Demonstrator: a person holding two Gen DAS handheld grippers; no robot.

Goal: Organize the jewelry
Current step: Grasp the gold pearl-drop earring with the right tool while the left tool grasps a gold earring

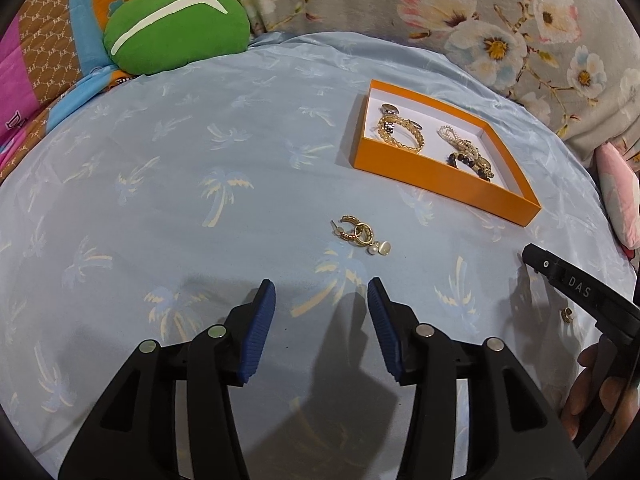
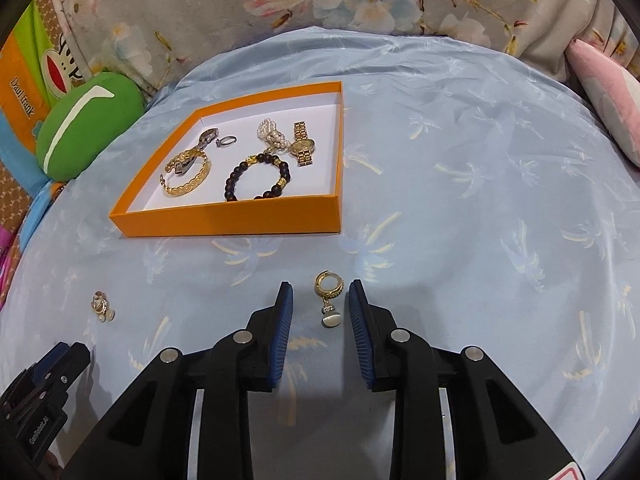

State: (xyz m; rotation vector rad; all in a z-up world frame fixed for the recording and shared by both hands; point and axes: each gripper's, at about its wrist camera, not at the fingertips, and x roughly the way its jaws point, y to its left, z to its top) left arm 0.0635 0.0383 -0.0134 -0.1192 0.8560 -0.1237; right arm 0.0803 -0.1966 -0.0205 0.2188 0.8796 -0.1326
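Both tools are apart and empty. Right tool point(image 2: 321, 300) straddles a single gold earring point(image 2: 329, 298) lying flat on the bed sheet point(image 2: 480, 240); its blue pads stand clear on either side, hoop at the far end, pale drop toward the near end. Left tool point(image 1: 321, 294) sits just short of a tangled pair of earrings point(image 1: 360, 235), which lie beyond its tips, not between them.

Orange box point(image 2: 240, 222) is farther off on the sheet, already holding bracelets and a watch.

Risks, as I judge them:
- The earring is thin and flat on soft fabric, so the pads may pinch sheet with it or slide over the hoop.
- Clamping on the drop alone lets the hoop swing and slip out mid-carry.
- The tangled pair may lift as one and separate, dropping one short of the box.
- The sheet is loose; dragging it shifts the box.
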